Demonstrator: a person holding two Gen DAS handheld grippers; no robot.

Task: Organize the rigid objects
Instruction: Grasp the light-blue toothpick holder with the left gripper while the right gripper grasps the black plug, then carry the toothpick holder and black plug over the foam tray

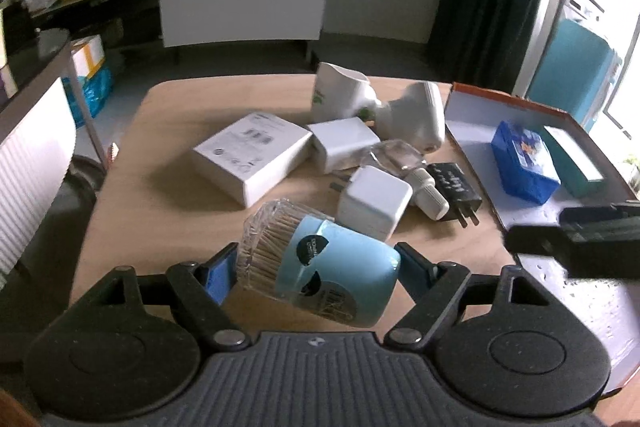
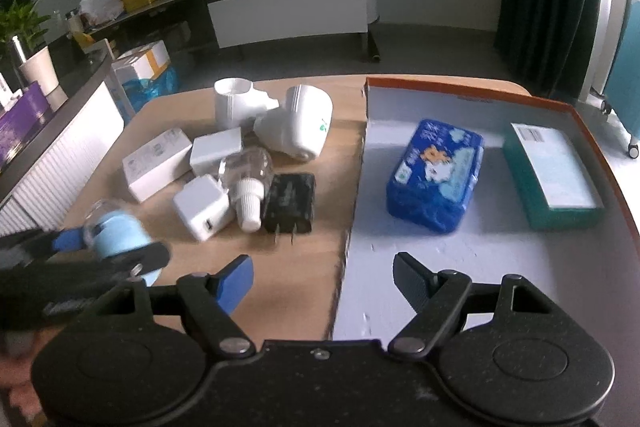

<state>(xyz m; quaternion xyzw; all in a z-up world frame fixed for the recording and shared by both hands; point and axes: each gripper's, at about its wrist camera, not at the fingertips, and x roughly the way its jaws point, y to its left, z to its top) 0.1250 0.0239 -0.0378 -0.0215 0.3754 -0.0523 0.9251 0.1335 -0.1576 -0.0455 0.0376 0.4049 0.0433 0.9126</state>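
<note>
Left wrist view showed the left gripper (image 1: pixel 316 263) with its jaws closed onto a clear faceted plastic toothpick jar with a pale blue cap (image 1: pixel 320 267), lying on its side between the blue pads, which pressed on both sides of it, at the near edge of the light wooden counter (image 1: pixel 132 163). Beyond the jar lay a cluster: a flat white cardboard box (image 1: pixel 250 157), a white cube charger (image 1: pixel 374 201), a second white adapter (image 1: pixel 344 143), a clear bottle with a white ribbed neck (image 1: pixel 412 171), a black plug adapter (image 1: pixel 458 189), and two white plastic plug-in holders (image 1: pixel 340 95) tipped against each other at the far side. To the right sat an orange-rimmed white cardboard tray (image 1: pixel 472 131), touching the counter's right part, holding a blue tissue pack (image 1: pixel 524 163) and a teal box with a white label (image 1: pixel 574 161) side by side. From the right wrist view, the right gripper (image 2: pixel 324 277) hovered with its jaws wide apart and nothing between them, straddling the tray's left wall near the front, well apart from the tissue pack.
</note>
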